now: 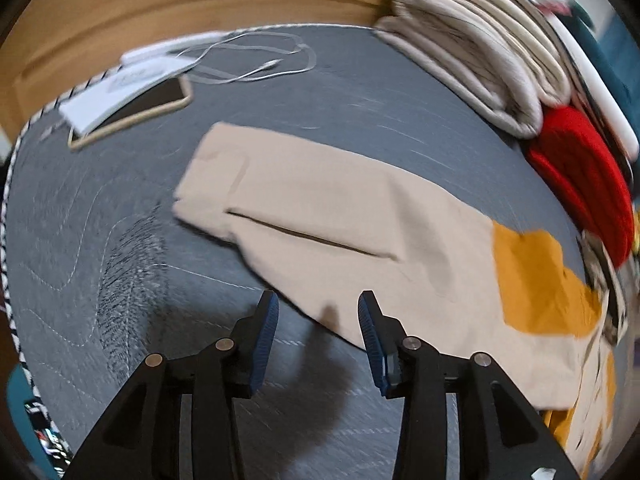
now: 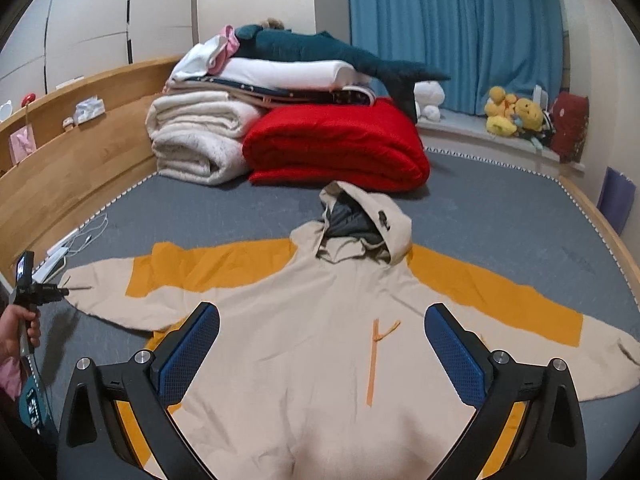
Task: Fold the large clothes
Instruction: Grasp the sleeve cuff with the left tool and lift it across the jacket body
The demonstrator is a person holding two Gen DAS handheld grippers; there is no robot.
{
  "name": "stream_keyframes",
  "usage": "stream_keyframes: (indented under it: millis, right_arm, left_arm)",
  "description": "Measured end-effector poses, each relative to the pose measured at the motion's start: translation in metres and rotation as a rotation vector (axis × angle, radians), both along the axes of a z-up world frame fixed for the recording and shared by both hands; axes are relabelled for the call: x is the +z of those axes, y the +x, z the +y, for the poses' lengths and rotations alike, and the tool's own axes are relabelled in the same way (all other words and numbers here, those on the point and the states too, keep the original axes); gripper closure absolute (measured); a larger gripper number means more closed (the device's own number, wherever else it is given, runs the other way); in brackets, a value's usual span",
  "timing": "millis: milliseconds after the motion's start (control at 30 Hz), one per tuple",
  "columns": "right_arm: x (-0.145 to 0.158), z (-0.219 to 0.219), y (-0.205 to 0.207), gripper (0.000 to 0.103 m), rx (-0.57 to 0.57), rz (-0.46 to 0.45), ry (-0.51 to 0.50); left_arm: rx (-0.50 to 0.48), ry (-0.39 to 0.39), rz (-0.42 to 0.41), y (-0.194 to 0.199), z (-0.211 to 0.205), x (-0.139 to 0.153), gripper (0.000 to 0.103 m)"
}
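A beige and orange hooded jacket (image 2: 320, 320) lies flat, front up, on a grey mattress (image 2: 500, 216), sleeves spread left and right, hood toward the far end. My right gripper (image 2: 322, 344) is open and empty above the jacket's chest, near an orange zip pull (image 2: 376, 336). My left gripper (image 1: 318, 314) is open and empty just above the near edge of the jacket's left sleeve (image 1: 320, 216). The left gripper also shows in the right wrist view (image 2: 60, 291) at that sleeve's cuff, held by a hand.
Folded white blankets (image 2: 196, 136), a red quilt (image 2: 336, 144) and a shark plush (image 2: 328, 52) are stacked at the mattress's far end. A phone (image 1: 132, 112), papers and a white cable (image 1: 256, 68) lie by the wooden bed frame (image 1: 160, 4). Plush toys (image 2: 512, 116) sit on the windowsill.
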State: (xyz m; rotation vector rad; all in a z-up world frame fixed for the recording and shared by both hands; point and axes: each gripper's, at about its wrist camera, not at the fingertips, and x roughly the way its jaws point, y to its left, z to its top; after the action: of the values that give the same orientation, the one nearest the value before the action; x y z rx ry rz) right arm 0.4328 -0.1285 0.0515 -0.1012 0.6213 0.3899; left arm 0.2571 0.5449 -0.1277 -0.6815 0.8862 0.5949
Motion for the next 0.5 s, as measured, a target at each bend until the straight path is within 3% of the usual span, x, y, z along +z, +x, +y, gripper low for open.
stream_keyframes:
  millis: [267, 433, 467, 500]
  right_arm:
    - [-0.017, 0.012, 0.008, 0.01, 0.022, 0.05, -0.019]
    - [-0.025, 0.017, 0.009, 0.019, 0.032, 0.072, -0.031]
    - [-0.028, 0.016, 0.009, 0.022, 0.028, 0.085, -0.028]
    - [-0.029, 0.016, 0.01, 0.024, 0.025, 0.094, -0.025]
  left_arm:
    - [0.096, -0.117, -0.025, -0.001, 0.032, -0.03, 0.064]
    - [0.126, -0.126, -0.061, 0.007, 0.04, -0.029, 0.065]
    - [0.134, -0.129, -0.066, 0.009, 0.041, -0.028, 0.068]
    - [0.144, -0.126, -0.069, 0.011, 0.041, -0.027, 0.079]
